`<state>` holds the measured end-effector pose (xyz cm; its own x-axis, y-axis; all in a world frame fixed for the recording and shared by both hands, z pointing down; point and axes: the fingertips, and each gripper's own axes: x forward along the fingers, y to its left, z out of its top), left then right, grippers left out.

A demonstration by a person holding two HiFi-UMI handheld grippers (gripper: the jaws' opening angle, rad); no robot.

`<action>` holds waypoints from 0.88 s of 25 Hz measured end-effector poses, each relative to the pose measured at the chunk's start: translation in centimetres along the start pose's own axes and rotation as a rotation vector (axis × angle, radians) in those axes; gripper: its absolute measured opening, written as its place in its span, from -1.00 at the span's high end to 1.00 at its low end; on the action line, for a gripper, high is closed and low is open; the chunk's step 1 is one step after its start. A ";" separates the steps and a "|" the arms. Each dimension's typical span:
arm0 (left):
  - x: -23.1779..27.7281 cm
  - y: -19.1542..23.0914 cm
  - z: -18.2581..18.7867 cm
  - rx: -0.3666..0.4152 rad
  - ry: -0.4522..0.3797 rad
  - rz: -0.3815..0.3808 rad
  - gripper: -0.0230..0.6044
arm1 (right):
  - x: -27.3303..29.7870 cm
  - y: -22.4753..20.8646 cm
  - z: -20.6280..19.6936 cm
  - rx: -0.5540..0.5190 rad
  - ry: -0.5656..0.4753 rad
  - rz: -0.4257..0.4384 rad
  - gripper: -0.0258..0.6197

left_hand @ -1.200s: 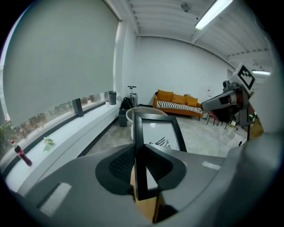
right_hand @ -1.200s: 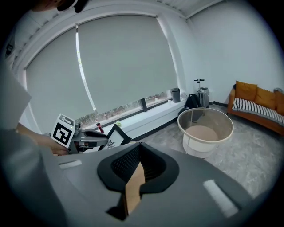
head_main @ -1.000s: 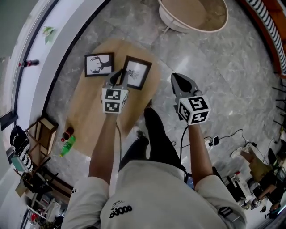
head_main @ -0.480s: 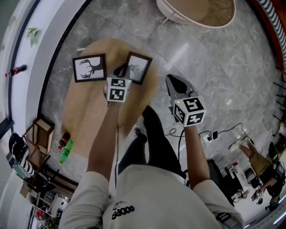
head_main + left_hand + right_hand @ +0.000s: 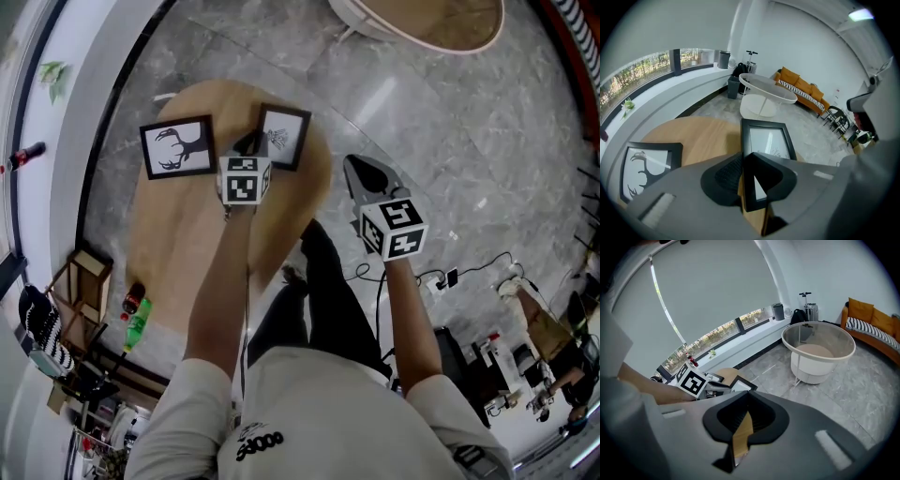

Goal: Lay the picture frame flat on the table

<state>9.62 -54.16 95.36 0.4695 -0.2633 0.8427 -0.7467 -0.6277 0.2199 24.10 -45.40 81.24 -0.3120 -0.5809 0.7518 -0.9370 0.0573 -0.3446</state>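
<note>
The picture frame point(image 5: 285, 135), black-bordered with a pale print under glass, sits over the far right part of the round wooden table point(image 5: 183, 248). It is just right of a second black frame point(image 5: 176, 147) showing a deer's antlers, and the two are apart. The views do not settle whether the picture frame rests flat on the wood or is tipped up a little.

The left gripper point(image 5: 743, 157) reaches it from the near side and points steeply down. In the left gripper view, the frame's near left border runs straight in between the jaws. The ribbed pad presses on its outer side and the other jaw lies over the glass side, so the jaws are clamped part-way closed on that border.

The right gripper point(image 5: 352, 167) hangs to the right of the frame and nearer the person. It is past the table's right edge, over the grey stone floor, and well clear of the frame. In the right gripper view its jaw tips meet. Only a thin strip of the tabletop's wood shows through the slit behind them, and nothing is held or touched.
</note>
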 end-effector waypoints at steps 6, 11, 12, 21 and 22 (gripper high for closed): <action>1.2 0.2 -0.7 -0.022 0.023 0.005 0.69 | 1.3 0.2 -0.3 0.000 0.007 0.017 0.91; 1.5 0.5 -1.5 -0.061 0.042 0.028 0.68 | 1.4 0.3 -0.8 -0.004 0.020 0.023 0.91; 1.6 0.7 -1.6 -0.072 0.045 0.036 0.68 | 1.3 0.2 -0.9 -0.003 0.022 0.022 0.91; 1.5 1.1 -1.9 -0.087 0.035 0.056 0.41 | -0.2 -0.6 -1.3 0.000 0.019 -0.003 0.91; 1.2 1.1 -1.9 -0.092 0.032 0.051 0.41 | -0.5 -0.4 -1.2 -0.003 0.014 -0.005 0.91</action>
<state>8.48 -53.75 97.54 0.4158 -0.2691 0.8687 -0.8099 -0.5440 0.2192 24.47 -44.13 81.65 -0.3098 -0.5695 0.7614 -0.9389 0.0569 -0.3395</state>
